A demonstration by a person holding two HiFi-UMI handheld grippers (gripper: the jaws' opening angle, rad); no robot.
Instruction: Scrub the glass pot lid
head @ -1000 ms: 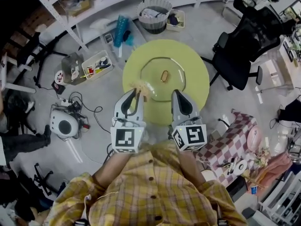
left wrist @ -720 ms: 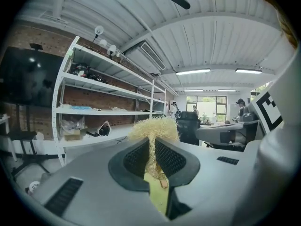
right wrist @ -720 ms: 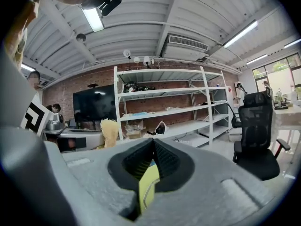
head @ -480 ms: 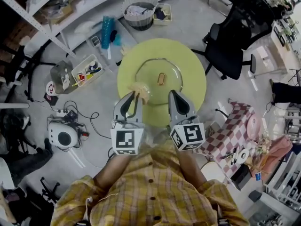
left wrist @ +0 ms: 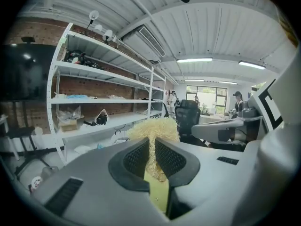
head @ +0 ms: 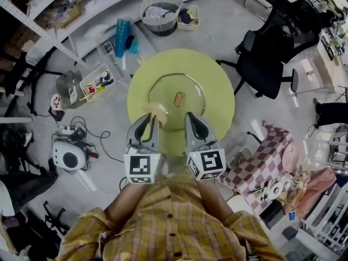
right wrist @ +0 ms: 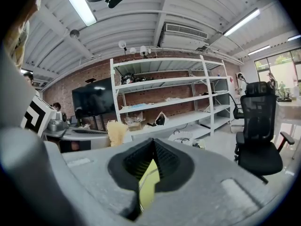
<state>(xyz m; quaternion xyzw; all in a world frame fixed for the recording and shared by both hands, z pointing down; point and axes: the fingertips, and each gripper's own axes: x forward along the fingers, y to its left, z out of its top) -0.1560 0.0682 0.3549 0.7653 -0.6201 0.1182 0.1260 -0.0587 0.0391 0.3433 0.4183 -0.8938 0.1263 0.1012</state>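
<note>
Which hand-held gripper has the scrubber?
The left hand-held gripper: its jaws are clamped on a pale, straw-like scrubber that fluffs out past the tips. The right hand-held gripper has its jaws closed tip to tip, with no scrubber.

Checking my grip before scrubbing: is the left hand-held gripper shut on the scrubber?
Shut on it: the left hand-held gripper pinches the pale fibrous scrubber between its jaws, with the tuft sticking out past them.

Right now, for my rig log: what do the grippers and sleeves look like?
The left gripper and right gripper have grey shells and black ribbed pads, each carrying a white cube with black square markers. The sleeves are long, yellow plaid.
</note>
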